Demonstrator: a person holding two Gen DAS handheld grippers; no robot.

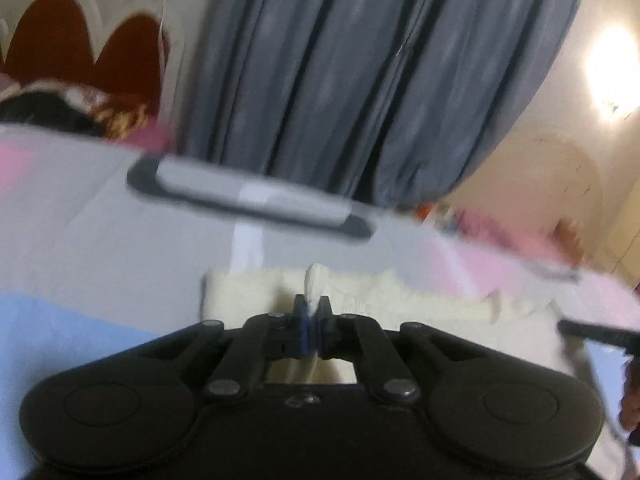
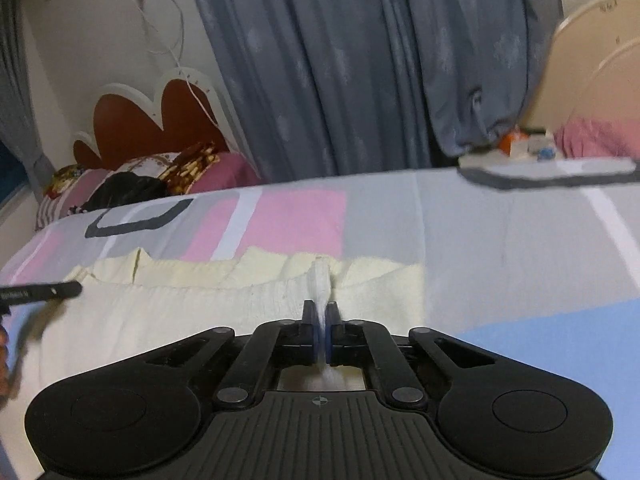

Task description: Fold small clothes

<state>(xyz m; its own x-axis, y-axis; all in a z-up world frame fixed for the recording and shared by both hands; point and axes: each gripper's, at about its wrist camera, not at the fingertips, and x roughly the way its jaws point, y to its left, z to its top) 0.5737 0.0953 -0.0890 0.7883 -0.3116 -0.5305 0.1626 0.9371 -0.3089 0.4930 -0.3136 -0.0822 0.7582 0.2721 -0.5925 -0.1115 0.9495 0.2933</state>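
A small pale cream garment (image 1: 368,292) lies spread on a bedsheet (image 1: 100,220) printed in pink, grey and blue blocks. In the left wrist view my left gripper (image 1: 312,310) is shut on a pinched-up fold of the garment's near edge. The right wrist view shows the same garment (image 2: 200,304), and my right gripper (image 2: 320,314) is shut on a raised fold of it too. Each view catches the other gripper as a black bar at its edge, the right one (image 1: 600,334) and the left one (image 2: 40,292). The cloth under both tools is hidden.
A grey curtain (image 2: 340,80) hangs behind the bed. A scalloped red-brown headboard (image 2: 160,120) and patterned pillows (image 2: 160,176) stand at the far left. Small orange and white items (image 2: 520,144) sit past the bed's far right edge. A hand (image 1: 632,400) shows at the edge.
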